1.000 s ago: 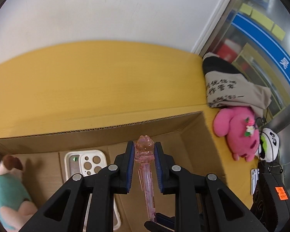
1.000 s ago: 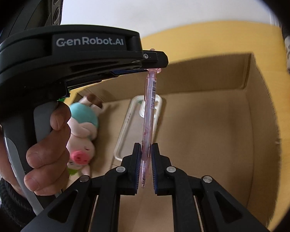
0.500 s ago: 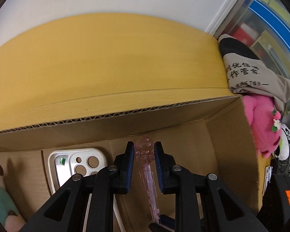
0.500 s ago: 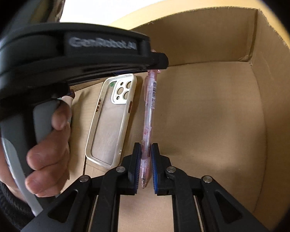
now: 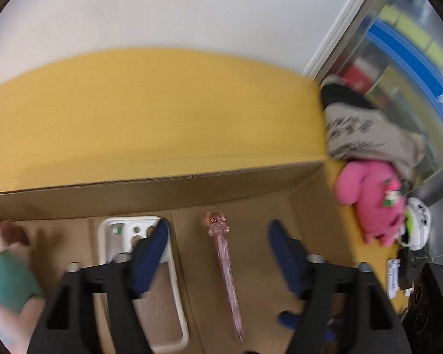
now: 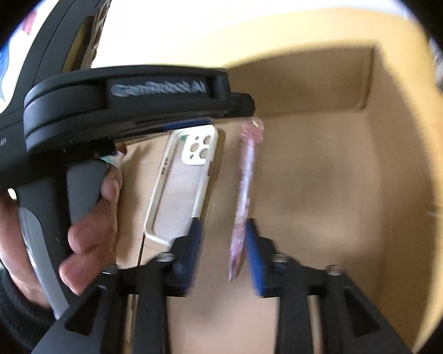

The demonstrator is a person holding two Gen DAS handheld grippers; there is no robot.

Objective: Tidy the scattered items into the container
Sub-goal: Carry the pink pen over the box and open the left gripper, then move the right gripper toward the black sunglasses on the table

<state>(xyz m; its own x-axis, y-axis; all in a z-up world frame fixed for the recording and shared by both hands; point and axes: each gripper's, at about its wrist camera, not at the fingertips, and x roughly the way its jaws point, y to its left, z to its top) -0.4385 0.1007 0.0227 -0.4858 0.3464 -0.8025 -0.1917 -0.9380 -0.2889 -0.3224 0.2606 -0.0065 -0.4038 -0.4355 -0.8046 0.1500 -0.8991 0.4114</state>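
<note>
Both jaws now parted, pink pen (image 5: 223,268) loose between them, inside box (image 6: 398,159)

a yellow wooden table (image 5: 150,112) fills the view, running back to a white wall. sitting right on it is an open cardboard box (image 5: 162,190), its far wall standing up across the middle; in the right wrist view the box (image 6: 366,79) shows its far right corner with the tabletop (image 6: 319,29) beyond. off the box's right side, on the table, there's a pink plush toy (image 5: 375,200), with a grey printed cloth (image 5: 369,135) just behind it and a small white panda-faced toy (image 5: 419,224) tucked beside it. near the table's right edge lie some small dark gadgets, too blurred to name.
</note>
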